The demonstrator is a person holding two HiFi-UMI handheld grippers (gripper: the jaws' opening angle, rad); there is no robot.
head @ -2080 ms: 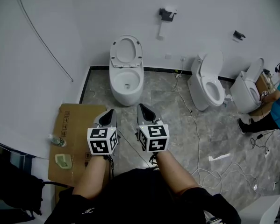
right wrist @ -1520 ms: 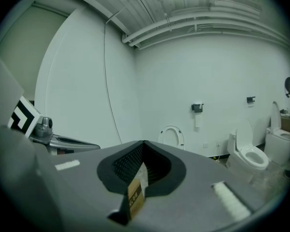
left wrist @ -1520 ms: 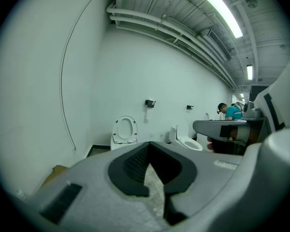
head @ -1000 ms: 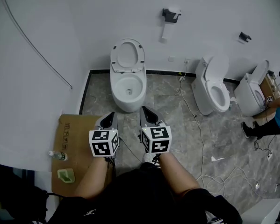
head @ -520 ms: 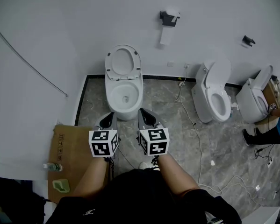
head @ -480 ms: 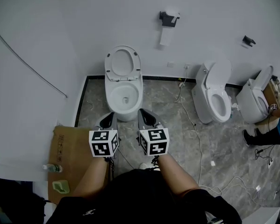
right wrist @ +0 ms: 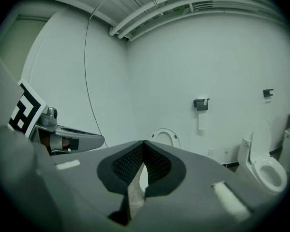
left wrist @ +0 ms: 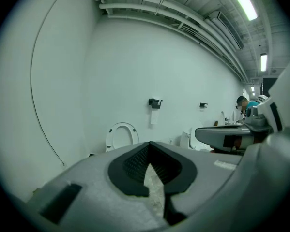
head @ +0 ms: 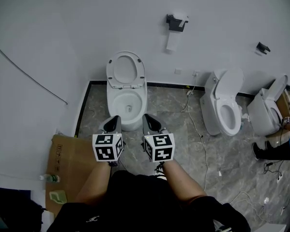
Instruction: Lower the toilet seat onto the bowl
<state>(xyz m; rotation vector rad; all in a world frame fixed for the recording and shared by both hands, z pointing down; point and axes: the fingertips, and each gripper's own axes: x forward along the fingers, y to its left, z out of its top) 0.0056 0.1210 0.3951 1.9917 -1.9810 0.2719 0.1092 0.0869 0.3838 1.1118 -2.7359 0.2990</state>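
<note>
A white toilet stands against the far wall with its bowl (head: pixel 127 103) uncovered. Its seat (head: pixel 126 70) is raised and leans back against the wall; the seat (left wrist: pixel 121 135) also shows in the left gripper view, and the same seat (right wrist: pixel 165 137) in the right gripper view. My left gripper (head: pixel 113 122) hovers just short of the bowl's front rim, shut and holding nothing. My right gripper (head: pixel 149 121) hangs beside it at the same height, also shut and holding nothing. Neither touches the toilet. In each gripper view the dark pads meet at the tip: left gripper (left wrist: pixel 149 144), right gripper (right wrist: pixel 144 143).
Two more white toilets (head: pixel 227 108) (head: pixel 268 112) stand to the right, with a person's arm and leg (head: pixel 285 146) at the edge. A paper holder (head: pixel 176 22) hangs on the wall. Cables (head: pixel 195 124) trail over the grey floor. Flattened cardboard (head: pixel 67 163) and a bottle (head: pixel 48 178) lie at left.
Both grippers have moved forward together toward the toilet, which now sits closer in the head view. The seat stays raised. Both grippers stay shut.
</note>
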